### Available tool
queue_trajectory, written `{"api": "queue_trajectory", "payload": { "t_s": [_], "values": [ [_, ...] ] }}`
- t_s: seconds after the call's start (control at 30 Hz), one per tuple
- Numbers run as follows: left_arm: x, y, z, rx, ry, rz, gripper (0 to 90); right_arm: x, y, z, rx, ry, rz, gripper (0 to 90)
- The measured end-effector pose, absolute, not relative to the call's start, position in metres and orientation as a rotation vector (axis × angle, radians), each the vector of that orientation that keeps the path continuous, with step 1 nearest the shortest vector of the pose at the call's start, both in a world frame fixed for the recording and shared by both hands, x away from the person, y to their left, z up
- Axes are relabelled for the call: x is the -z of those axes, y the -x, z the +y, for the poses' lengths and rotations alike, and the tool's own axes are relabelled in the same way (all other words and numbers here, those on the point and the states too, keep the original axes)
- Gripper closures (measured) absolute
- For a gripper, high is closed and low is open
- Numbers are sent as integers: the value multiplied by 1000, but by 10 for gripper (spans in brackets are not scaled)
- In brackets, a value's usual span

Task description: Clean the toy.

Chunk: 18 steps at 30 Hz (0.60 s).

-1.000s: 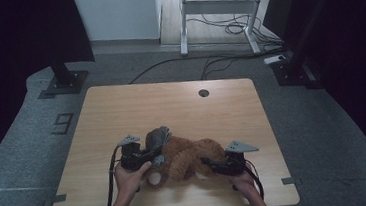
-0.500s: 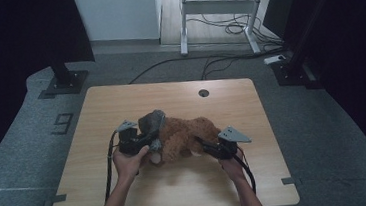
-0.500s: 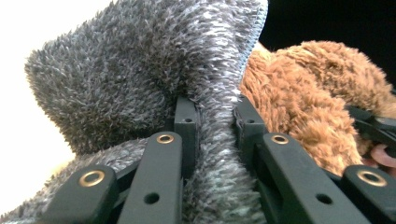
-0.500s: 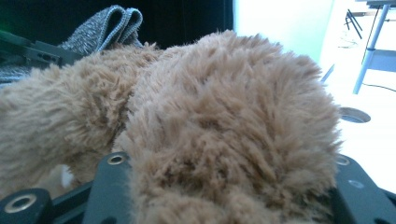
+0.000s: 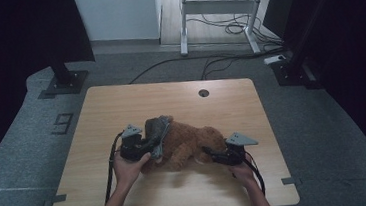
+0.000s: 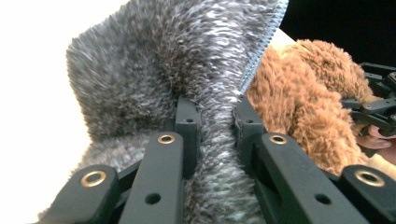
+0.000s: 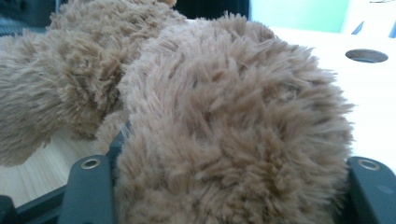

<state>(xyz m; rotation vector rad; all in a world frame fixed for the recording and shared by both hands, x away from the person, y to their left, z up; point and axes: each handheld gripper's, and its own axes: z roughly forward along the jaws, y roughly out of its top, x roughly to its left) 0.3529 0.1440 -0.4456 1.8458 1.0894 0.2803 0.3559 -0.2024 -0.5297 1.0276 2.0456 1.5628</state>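
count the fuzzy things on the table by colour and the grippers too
brown plush toy: 1
grey furry garment with a zipper: 1
grippers: 2, left gripper and right gripper
total: 4

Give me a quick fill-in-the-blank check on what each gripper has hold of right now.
1. The left gripper is shut on the ____ furry fabric with a zipper edge.
2. The right gripper grips the ____ plush toy.
3. The toy lies on a ____ table.

Missing words: grey; brown; wooden
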Motion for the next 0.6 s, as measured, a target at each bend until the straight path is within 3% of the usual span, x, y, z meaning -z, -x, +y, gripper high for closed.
{"api": "queue_trajectory", "payload": {
  "t_s": [0.13, 0.3, 0.6],
  "values": [
    [423, -353, 131, -311, -1861, 1037, 766, 532, -354, -203, -1572, -1025, 2036, 332],
    [404, -363, 88, -308, -1909, 939, 766, 533, -354, -204, -1576, -1019, 2038, 332],
    [429, -370, -22, -193, -2060, 832, 764, 534, -357, -202, -1569, -1007, 2023, 332]
  ]
}}
